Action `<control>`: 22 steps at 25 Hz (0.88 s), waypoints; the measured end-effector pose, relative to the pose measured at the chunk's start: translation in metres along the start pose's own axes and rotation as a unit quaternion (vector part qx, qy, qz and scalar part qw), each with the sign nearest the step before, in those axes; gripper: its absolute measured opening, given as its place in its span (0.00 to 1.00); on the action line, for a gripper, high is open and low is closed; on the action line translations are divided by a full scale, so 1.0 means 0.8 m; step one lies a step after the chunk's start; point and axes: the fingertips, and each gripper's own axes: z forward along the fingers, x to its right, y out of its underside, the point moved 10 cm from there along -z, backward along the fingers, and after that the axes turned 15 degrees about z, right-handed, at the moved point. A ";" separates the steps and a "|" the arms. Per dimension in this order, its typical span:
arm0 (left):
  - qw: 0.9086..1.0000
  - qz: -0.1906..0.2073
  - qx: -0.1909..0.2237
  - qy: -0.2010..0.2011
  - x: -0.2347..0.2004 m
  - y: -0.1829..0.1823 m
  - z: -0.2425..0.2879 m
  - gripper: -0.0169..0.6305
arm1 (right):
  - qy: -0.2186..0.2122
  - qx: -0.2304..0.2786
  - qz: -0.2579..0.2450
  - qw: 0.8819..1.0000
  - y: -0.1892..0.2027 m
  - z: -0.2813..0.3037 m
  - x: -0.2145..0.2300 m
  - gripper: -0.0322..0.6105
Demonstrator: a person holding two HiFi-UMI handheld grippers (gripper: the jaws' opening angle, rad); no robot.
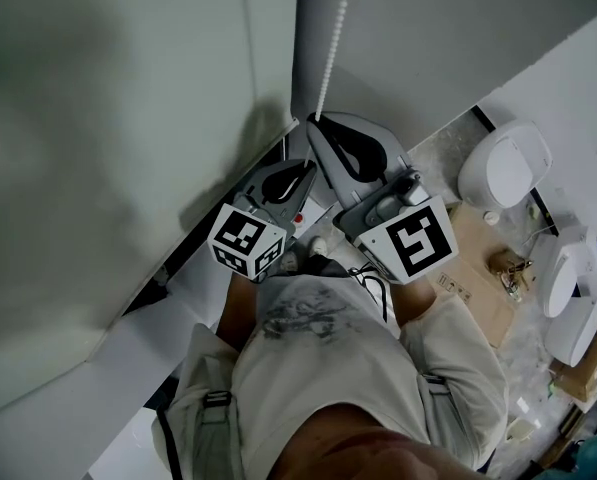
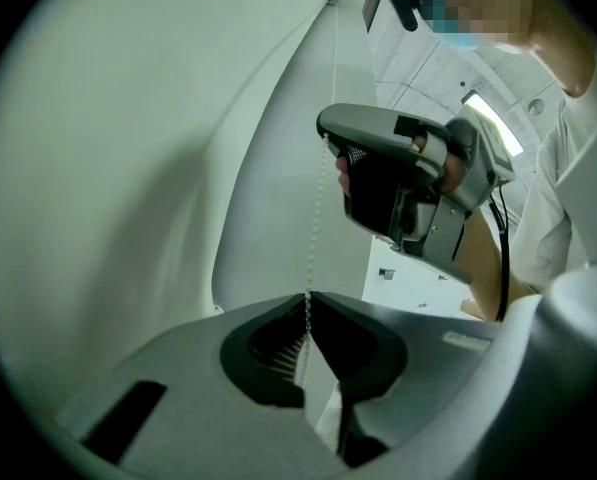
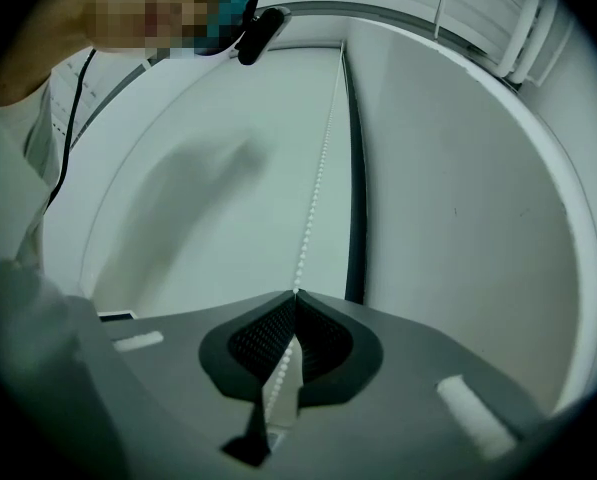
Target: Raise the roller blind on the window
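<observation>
A white bead chain [image 1: 333,38] hangs along the left edge of the pale grey roller blind [image 1: 448,38]. My right gripper [image 1: 317,121] is shut on the chain, the higher of the two. Just below it, my left gripper [image 1: 307,166] is also shut on the chain. In the right gripper view the chain [image 3: 318,188] runs up in front of the blind [image 3: 228,198] from the closed jaw tips [image 3: 295,292]. In the left gripper view the chain [image 2: 316,218] drops from the right gripper [image 2: 325,134] above into the closed left gripper [image 2: 307,296].
A plain wall [image 1: 108,118] fills the left, with a white ledge [image 1: 78,398] beneath it. On the floor at right are a white toilet [image 1: 503,163], flat cardboard [image 1: 478,258] and other white fixtures [image 1: 568,278]. The person's torso [image 1: 318,368] is close below the grippers.
</observation>
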 end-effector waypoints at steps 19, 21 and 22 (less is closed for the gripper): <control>0.999 -0.034 -0.039 0.014 -0.001 0.056 0.000 0.06 | 0.021 -0.006 0.013 1.000 0.047 -0.001 -0.005 0.07; 0.998 -0.038 -0.046 0.015 -0.001 0.064 0.001 0.06 | 0.023 -0.009 0.013 1.000 0.054 -0.001 -0.004 0.07; 0.998 -0.040 -0.049 0.016 -0.001 0.067 0.001 0.06 | 0.025 -0.011 0.013 1.000 0.058 -0.001 -0.004 0.07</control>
